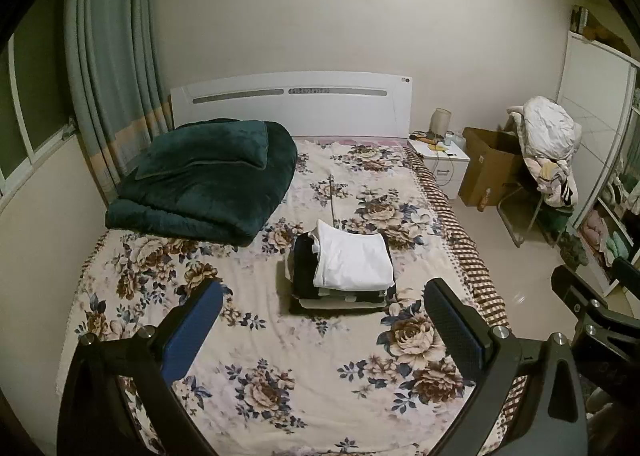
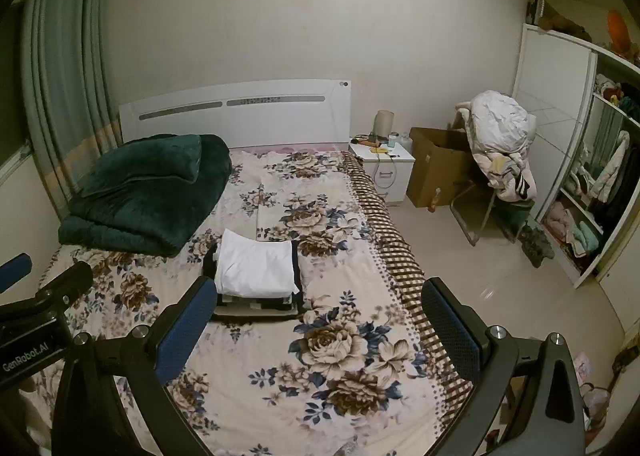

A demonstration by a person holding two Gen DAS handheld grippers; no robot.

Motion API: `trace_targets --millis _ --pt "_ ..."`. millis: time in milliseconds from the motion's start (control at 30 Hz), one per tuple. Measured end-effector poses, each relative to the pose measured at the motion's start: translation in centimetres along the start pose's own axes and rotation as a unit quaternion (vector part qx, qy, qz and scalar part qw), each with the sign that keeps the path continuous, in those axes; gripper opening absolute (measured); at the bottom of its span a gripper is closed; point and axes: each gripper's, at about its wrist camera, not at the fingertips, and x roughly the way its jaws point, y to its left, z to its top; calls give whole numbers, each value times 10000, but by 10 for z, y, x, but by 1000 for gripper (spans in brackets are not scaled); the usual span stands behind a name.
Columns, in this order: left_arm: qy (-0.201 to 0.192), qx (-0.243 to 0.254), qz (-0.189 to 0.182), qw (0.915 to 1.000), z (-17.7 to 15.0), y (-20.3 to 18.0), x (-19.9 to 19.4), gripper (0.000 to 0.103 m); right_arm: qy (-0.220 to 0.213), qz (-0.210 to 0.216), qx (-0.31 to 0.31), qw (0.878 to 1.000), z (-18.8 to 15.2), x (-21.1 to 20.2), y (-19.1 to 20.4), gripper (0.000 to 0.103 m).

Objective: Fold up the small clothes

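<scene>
A stack of folded clothes (image 1: 344, 276) lies in the middle of the floral bed sheet (image 1: 280, 356), with a white folded garment (image 1: 354, 258) on top of dark ones. The right wrist view shows the same stack (image 2: 256, 284), its white top piece (image 2: 256, 268) just beyond the left finger. My left gripper (image 1: 324, 328) hangs open above the bed, short of the stack, with nothing between its fingers. My right gripper (image 2: 320, 328) is open too and holds nothing. The right gripper's body (image 1: 592, 308) shows at the right edge of the left wrist view.
A folded dark green blanket (image 1: 208, 176) fills the bed's far left. A white headboard (image 1: 292, 104) backs the bed. Right of the bed stand a white nightstand (image 2: 384, 164), a cardboard box (image 2: 436, 164), a chair piled with laundry (image 2: 500, 144) and an open wardrobe (image 2: 584, 176).
</scene>
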Motion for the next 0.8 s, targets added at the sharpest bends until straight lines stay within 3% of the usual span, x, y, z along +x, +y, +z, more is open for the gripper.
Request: trace_targets --millis 800 --pt "18 -45 -15 10000 1 4 -1 103 42 188 -31 9998 10 9 5 103"
